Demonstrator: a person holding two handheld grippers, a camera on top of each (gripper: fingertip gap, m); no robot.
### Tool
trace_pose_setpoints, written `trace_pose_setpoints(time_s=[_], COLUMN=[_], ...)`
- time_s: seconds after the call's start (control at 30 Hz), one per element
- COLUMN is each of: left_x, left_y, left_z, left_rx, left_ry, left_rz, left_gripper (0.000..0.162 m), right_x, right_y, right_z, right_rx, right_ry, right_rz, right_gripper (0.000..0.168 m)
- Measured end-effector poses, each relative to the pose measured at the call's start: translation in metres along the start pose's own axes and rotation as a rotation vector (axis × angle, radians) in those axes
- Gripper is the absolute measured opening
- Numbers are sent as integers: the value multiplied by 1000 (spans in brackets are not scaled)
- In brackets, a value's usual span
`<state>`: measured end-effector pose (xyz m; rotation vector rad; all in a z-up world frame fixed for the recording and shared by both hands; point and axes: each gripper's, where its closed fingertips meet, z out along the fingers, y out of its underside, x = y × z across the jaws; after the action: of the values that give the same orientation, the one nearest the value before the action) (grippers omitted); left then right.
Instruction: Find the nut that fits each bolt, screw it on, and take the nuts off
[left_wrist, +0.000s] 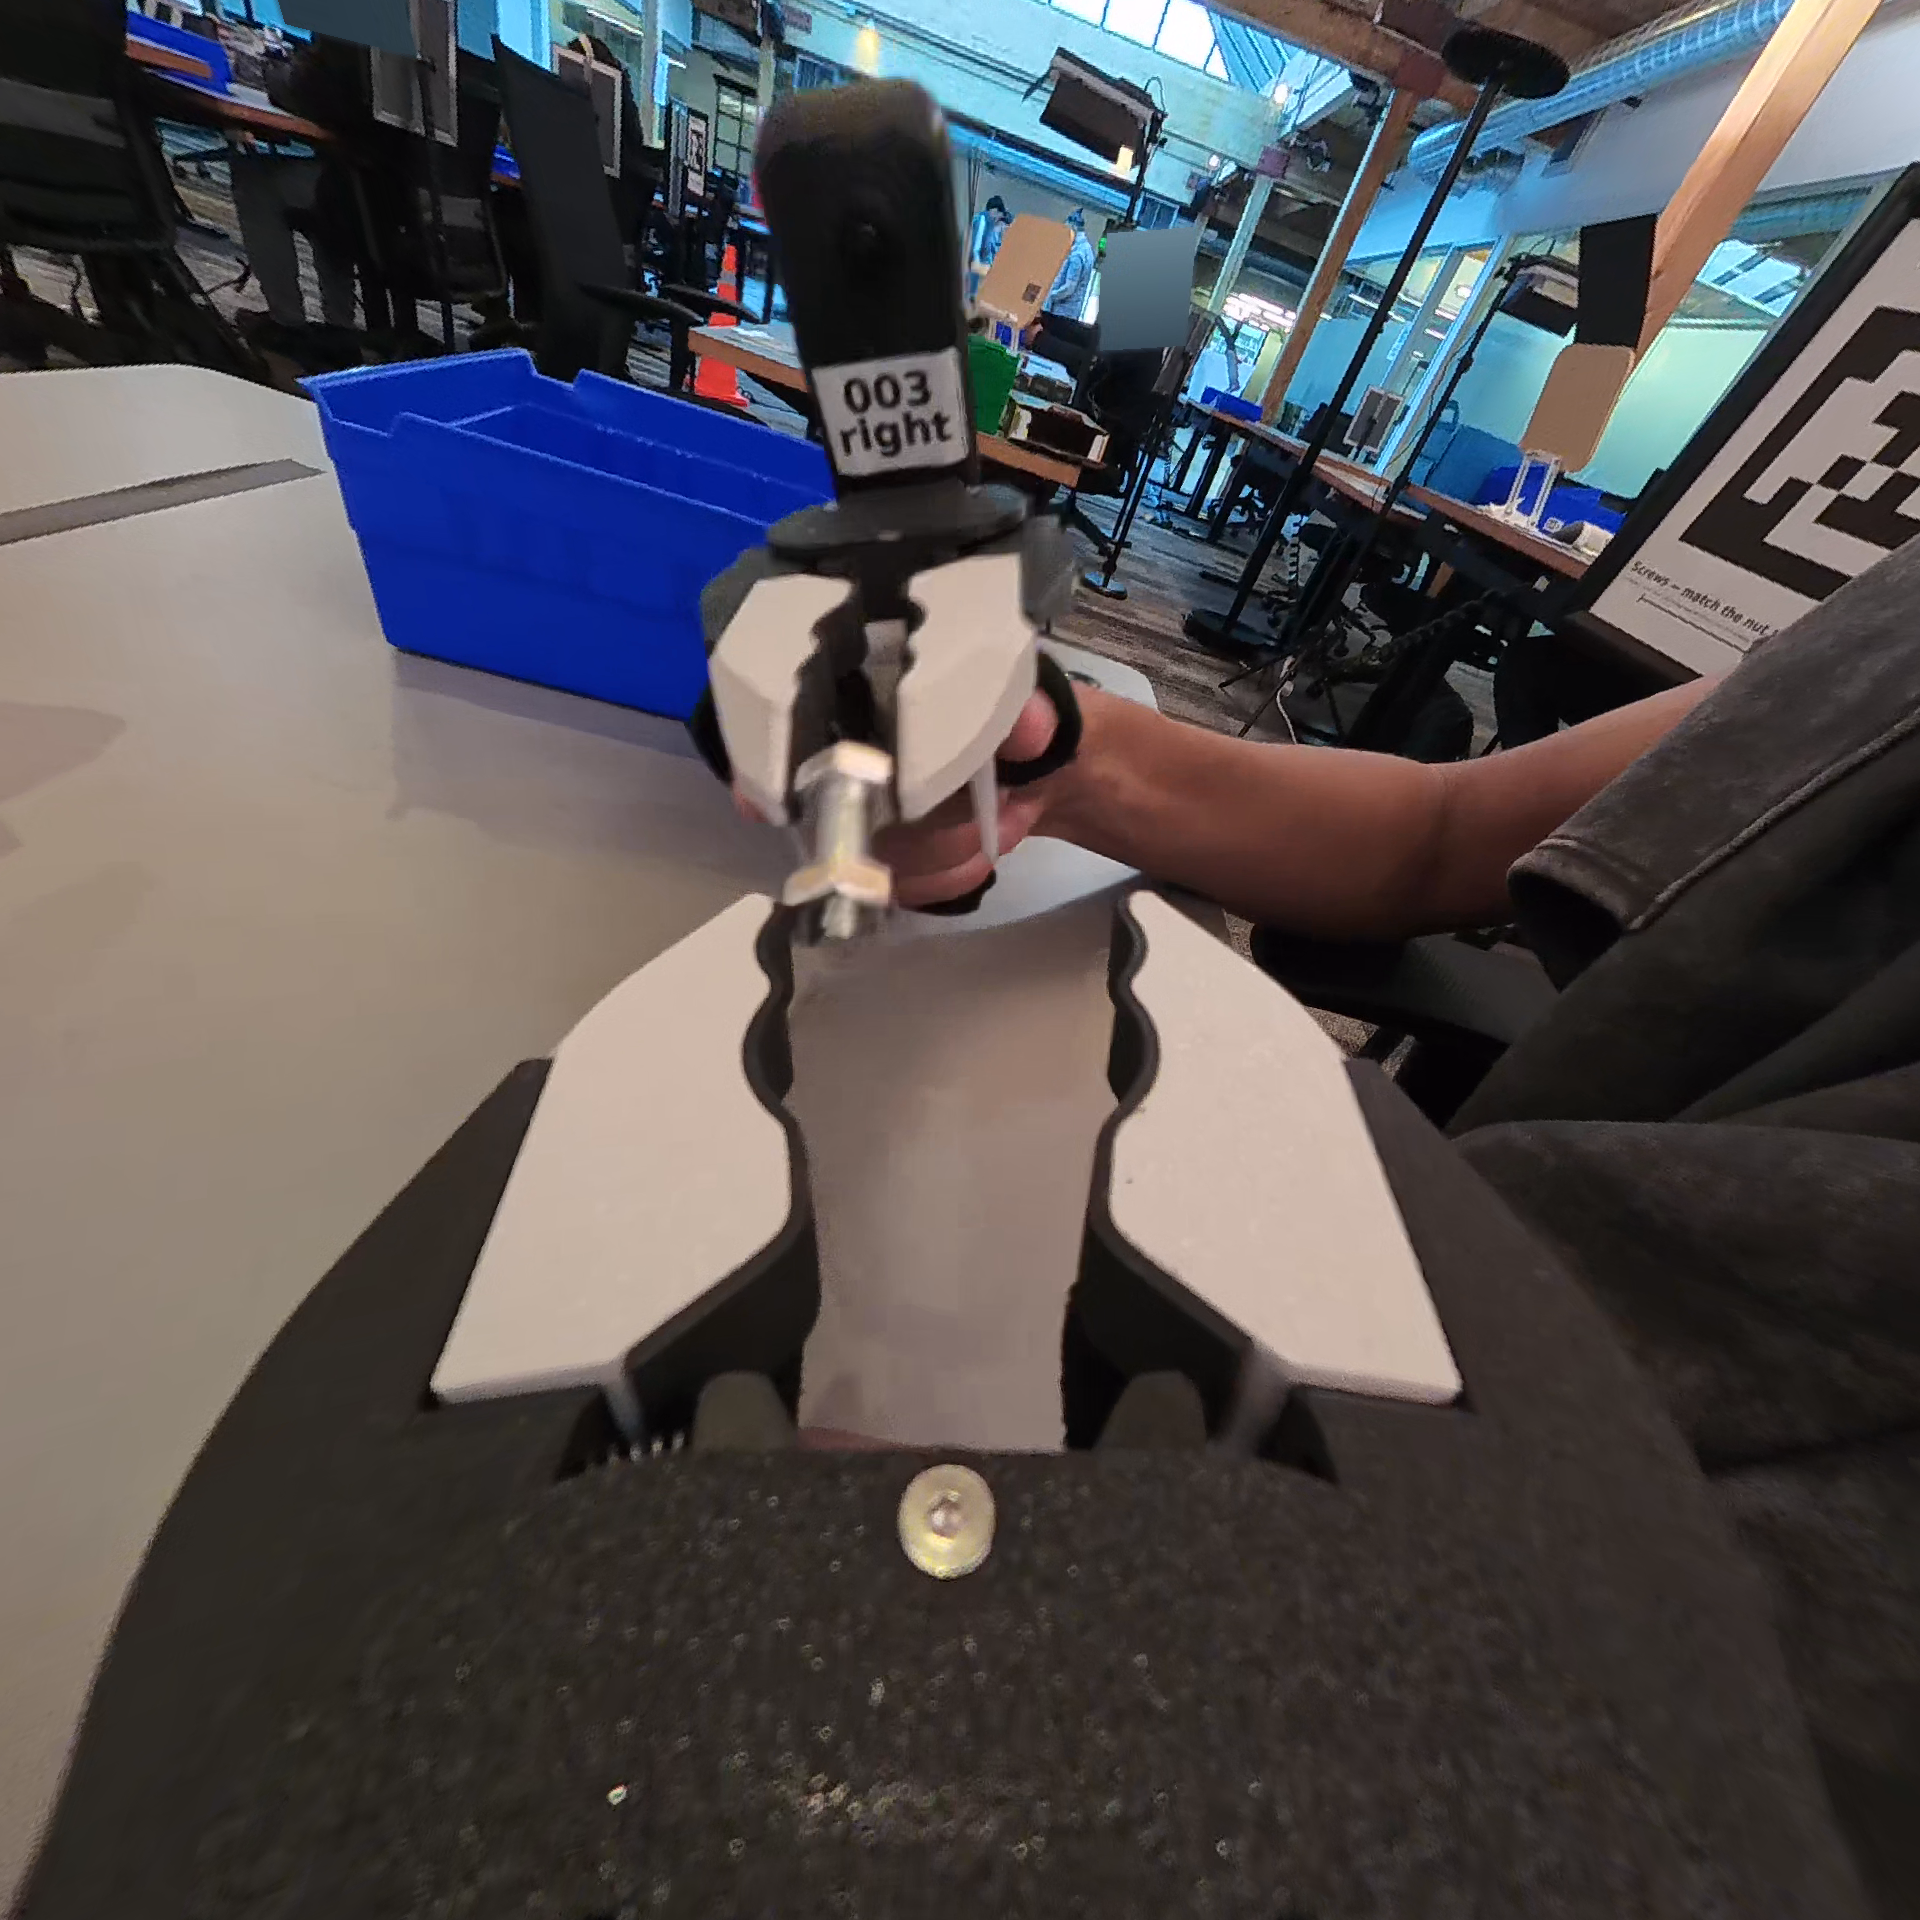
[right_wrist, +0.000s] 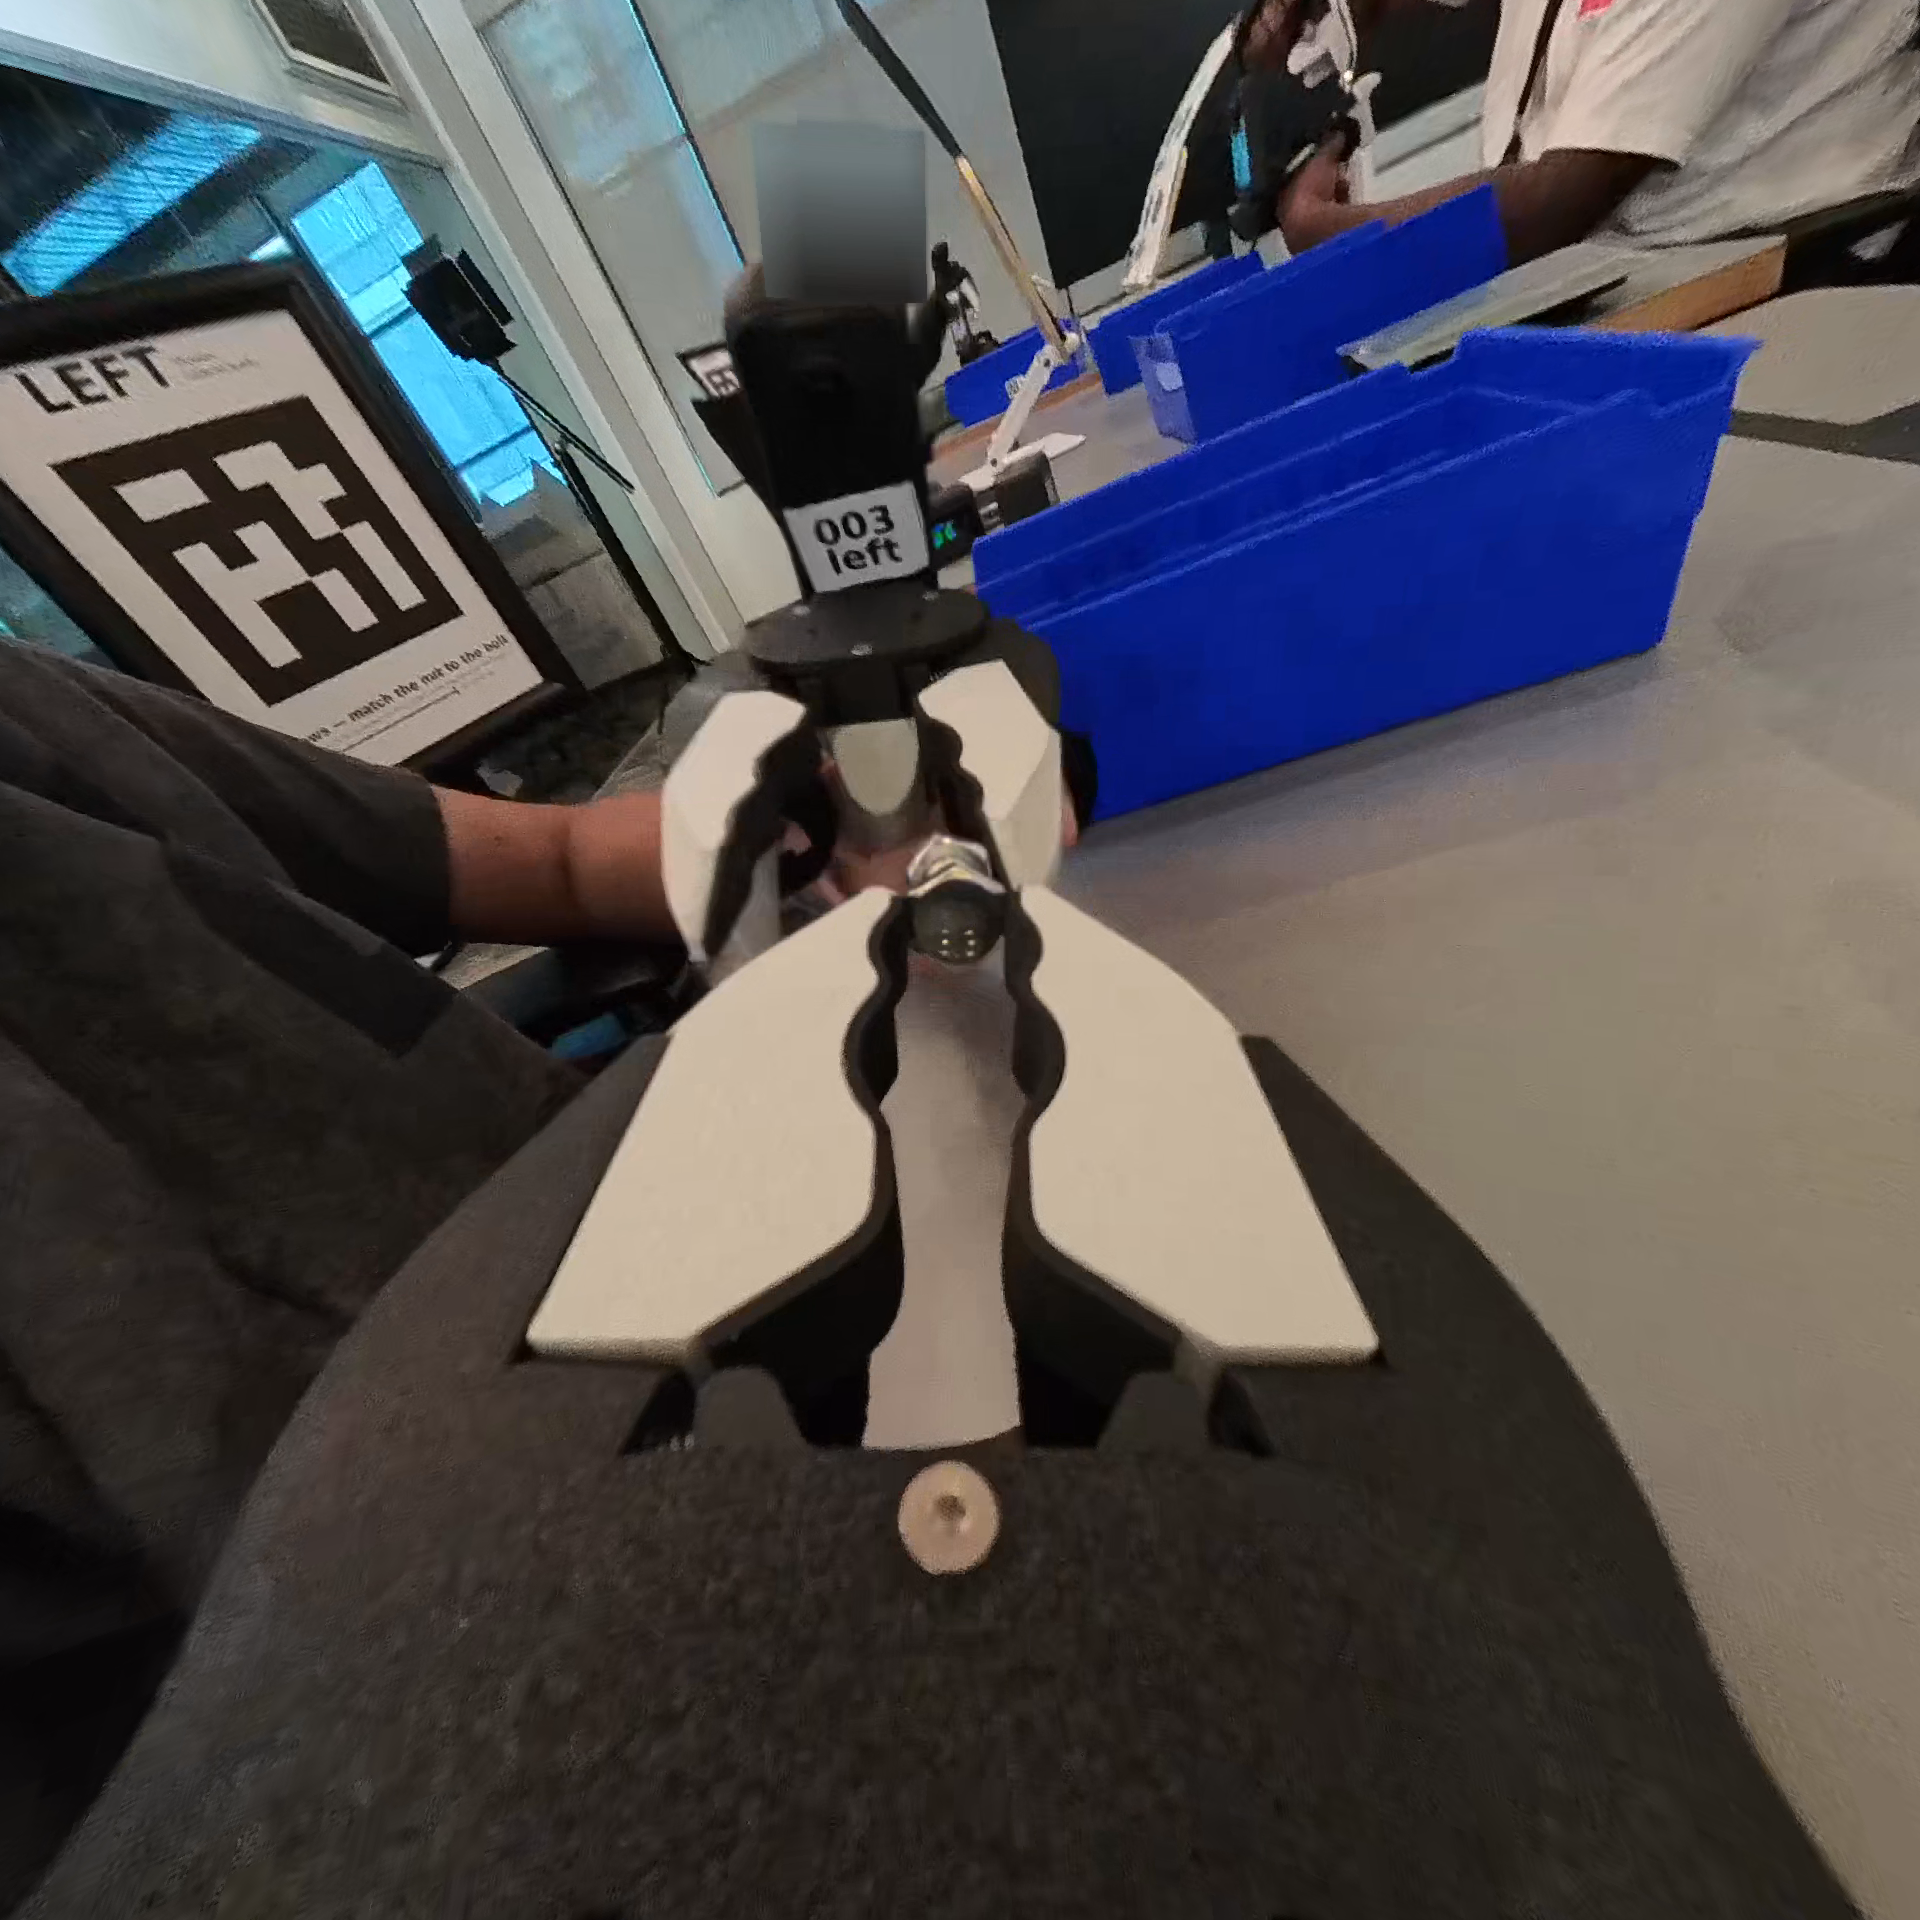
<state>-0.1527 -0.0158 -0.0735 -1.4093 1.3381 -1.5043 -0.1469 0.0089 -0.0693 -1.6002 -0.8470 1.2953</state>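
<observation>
Above the grey table (left_wrist: 260, 831), the two hand-held grippers faced each other nose to nose. The right gripper (right_wrist: 951, 940) had its white fingers (right_wrist: 748, 1132) drawn in on the hexagonal head of a silver bolt (right_wrist: 951, 930), pinching it at the very tips. Seen from the left wrist view, that bolt (left_wrist: 842, 847) stuck out of the right gripper (left_wrist: 847, 774) and pointed toward the camera, tilted slightly downward, with a hex nut (left_wrist: 836, 883) sitting on the threads near the free end and a short stub of thread showing past it. The left gripper (left_wrist: 945, 935) stood with its fingers (left_wrist: 644, 1164) spread wide apart and nothing between them; the end of the bolt hung just beyond the tip of its left finger, and I could not tell whether they touched. A hand (left_wrist: 966, 821) was wrapped around the right gripper's handle, the forearm coming out of a dark sleeve (left_wrist: 1714, 883). A blue bin (left_wrist: 561, 530) sat on the table behind the grippers, and a framed board with a black-and-white square pattern (right_wrist: 249, 540) stood at the table's edge.
</observation>
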Motion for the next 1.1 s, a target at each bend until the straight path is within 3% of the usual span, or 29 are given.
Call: trace_pose_setpoints(time_s=[0.03,0.1,0.23,0.3,0.37,0.47,0.73,1.03,1.1], left_x=[0,1,-5,-3,-3,-2,-10,-12,-12], left_y=[-1,-4,4,4,3,-6,-6,-16,-15], left_z=[0,-2,1,3,2,-3,-13,-20,-20], left_rx=[4,22,-26,-24,-21,30,40,101,92], left_ry=[-1,5,-24,-20,-30,-12,-70,-91,-97], left_rz=[-1,-4,0,8,13,0,12,12,27], left_gripper=[64,56,58,58,63,53,61,60,60], right_x=[3,12,-7,-1,6,14,-10,-6,-12], right_y=[8,23,-2,-4,8,31,2,1,-21], right_z=[1,0,0,2,2,1,-9,-15,-27], right_rx=[-21,-72,16,1,-36,-115,81,89,116], right_ry=[4,45,-34,9,18,66,-72,-41,-9], right_rz=[20,35,7,-16,6,22,77,72,48], right_gripper=[18,18,18,18,18,18,18,18,18])
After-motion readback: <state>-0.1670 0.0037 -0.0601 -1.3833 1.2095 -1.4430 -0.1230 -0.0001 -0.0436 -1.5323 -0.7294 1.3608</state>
